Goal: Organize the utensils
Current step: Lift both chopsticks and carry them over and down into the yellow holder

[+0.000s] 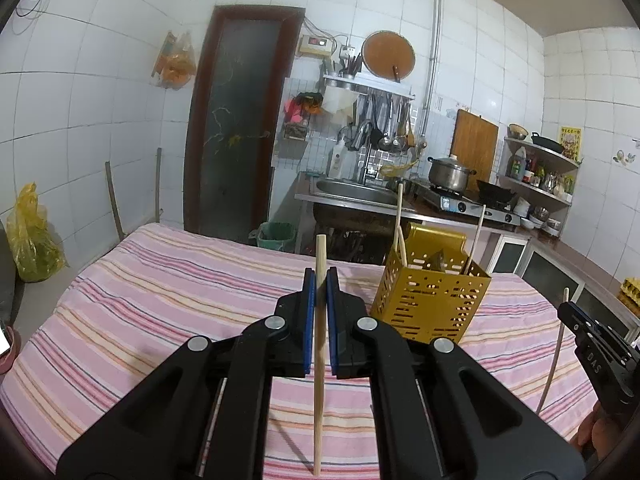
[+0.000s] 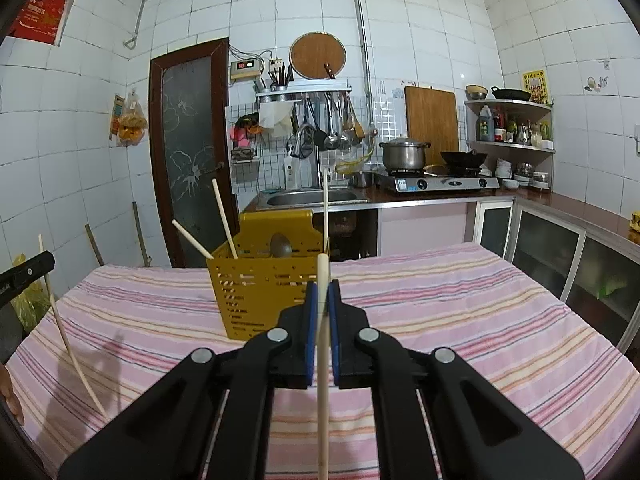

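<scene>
In the left wrist view, the left gripper [image 1: 320, 280] is clamped on 1 wooden chopstick [image 1: 319, 360], held upright between its blue pads with the grip well above the middle, so a short stub shows above and a long tail hangs toward the striped cloth [image 1: 160, 300]. The stick looks light, stiff and smooth, so it could likely pivot or slide in the pads if knocked; a hold nearer mid-length would probably steady it. The gold perforated holder [image 1: 430, 300] stands just right of the gripper, with 3 sticks leaning in it. At the right edge the right gripper [image 1: 570, 314] is cut off by the frame. In the right wrist view, the right gripper [image 2: 322, 292] is likewise closed on its own chopstick [image 2: 323, 380], upright, its lower end running out of the frame. The holder [image 2: 260, 292] stands just behind, with a dark spoon bowl [image 2: 280, 245] inside; how its compartments divide is hard to make out. The left gripper [image 2: 28, 270] shows only as a black tip at the left, its stick [image 2: 68, 340] slanting down to the cloth [image 2: 480, 300].
</scene>
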A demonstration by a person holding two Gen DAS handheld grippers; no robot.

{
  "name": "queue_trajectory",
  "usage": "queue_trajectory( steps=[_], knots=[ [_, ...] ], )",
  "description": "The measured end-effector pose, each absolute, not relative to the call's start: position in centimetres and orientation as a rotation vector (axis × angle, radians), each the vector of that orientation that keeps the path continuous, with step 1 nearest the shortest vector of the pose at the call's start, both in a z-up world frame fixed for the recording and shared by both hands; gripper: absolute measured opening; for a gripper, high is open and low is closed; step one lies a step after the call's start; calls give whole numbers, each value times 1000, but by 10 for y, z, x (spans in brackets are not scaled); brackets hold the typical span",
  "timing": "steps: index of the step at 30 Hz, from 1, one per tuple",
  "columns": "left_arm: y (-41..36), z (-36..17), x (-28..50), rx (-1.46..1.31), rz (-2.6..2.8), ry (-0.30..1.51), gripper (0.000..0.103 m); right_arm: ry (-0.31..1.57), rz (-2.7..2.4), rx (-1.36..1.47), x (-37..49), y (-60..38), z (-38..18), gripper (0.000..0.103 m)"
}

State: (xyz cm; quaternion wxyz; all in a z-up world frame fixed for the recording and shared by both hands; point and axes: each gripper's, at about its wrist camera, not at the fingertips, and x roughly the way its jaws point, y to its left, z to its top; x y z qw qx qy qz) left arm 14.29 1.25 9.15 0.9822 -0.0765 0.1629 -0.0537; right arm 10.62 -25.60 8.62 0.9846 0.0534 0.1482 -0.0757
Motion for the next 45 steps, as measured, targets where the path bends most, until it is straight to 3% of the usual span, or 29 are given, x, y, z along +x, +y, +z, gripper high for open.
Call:
queue_trajectory(
  steps=[33,45],
  knots=[
    [-12,115,161,-104,-134,282,4,244,-143,82,137,-273,117,6],
    [-35,170,185,-93,-223,209,4,173,-144,60,154,-279,167,6]
  ],
)
